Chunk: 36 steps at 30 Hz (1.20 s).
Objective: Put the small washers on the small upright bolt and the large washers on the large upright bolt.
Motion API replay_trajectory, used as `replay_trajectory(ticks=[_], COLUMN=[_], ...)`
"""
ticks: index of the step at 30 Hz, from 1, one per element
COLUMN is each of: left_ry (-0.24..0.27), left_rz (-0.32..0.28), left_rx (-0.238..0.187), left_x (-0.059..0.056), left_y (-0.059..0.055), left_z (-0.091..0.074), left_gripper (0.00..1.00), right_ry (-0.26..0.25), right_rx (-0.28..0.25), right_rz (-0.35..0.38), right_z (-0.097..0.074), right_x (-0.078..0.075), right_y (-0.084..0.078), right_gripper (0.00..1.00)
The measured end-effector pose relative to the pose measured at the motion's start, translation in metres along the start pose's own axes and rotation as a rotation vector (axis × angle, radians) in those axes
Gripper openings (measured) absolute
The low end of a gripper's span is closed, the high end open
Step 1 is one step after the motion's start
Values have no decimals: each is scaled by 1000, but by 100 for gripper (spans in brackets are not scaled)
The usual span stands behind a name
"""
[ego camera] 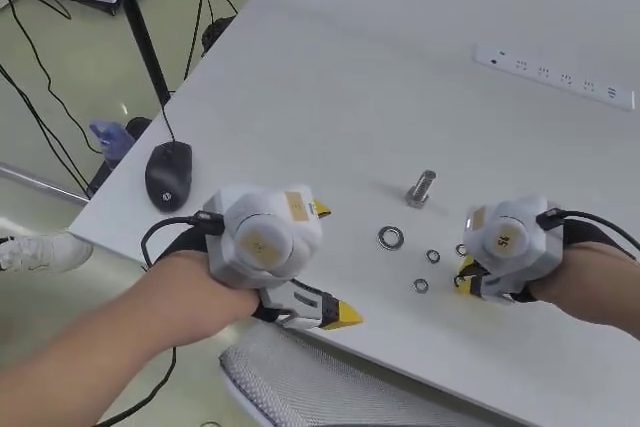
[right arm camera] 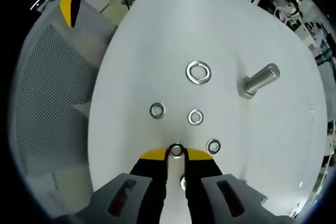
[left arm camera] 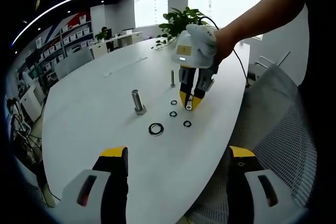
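Note:
My right gripper [right arm camera: 177, 153] is shut on a small washer [right arm camera: 177, 150], holding it on edge just above the white table [right arm camera: 226, 35]. Ahead of it lie a large washer [right arm camera: 198, 72], three small washers [right arm camera: 196, 117] and the large upright bolt [right arm camera: 257, 81]. In the left gripper view the right gripper [left arm camera: 189, 102] hangs over the small washers [left arm camera: 172, 114], with the thin small bolt [left arm camera: 172, 77] upright just behind it and the large bolt [left arm camera: 138, 102] to the left. My left gripper [ego camera: 331, 262] stands open and holds nothing, near the table's front edge, left of the large washer [ego camera: 391, 238].
A black mouse [ego camera: 168, 174] lies near the table's left edge. A white power strip [ego camera: 555, 77] runs along the far right. A grey mesh chair [ego camera: 300, 387] sits under the front edge. A potted plant [left arm camera: 181, 19] stands at the table's far end.

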State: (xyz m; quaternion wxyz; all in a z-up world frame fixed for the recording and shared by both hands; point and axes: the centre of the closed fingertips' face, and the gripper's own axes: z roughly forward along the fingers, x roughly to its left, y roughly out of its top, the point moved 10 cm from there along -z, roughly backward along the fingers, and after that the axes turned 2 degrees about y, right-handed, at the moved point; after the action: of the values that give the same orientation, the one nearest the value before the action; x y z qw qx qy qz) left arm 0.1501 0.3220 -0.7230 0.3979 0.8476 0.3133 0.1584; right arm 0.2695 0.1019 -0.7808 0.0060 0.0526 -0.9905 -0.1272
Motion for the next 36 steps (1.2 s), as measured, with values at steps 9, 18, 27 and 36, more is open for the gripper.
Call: replay_trajectory(ticks=[9, 18, 27, 36], left_ry=[8, 11, -1, -13], left_rz=[-12, -14, -19, -29], left_rx=[4, 1, 17, 23], left_x=[3, 9, 10, 9], left_y=[-3, -2, -5, -7], left_z=[1, 3, 6, 10], left_gripper=[77, 80, 82, 88], right_ry=[2, -34, -90, -116], right_rx=[-20, -22, -24, -36], right_rz=[93, 221, 295, 304], right_z=[-23, -66, -96, -102], right_x=[1, -21, -43, -63], right_y=[-10, -40, -60, -49], right_gripper=[12, 12, 12, 12])
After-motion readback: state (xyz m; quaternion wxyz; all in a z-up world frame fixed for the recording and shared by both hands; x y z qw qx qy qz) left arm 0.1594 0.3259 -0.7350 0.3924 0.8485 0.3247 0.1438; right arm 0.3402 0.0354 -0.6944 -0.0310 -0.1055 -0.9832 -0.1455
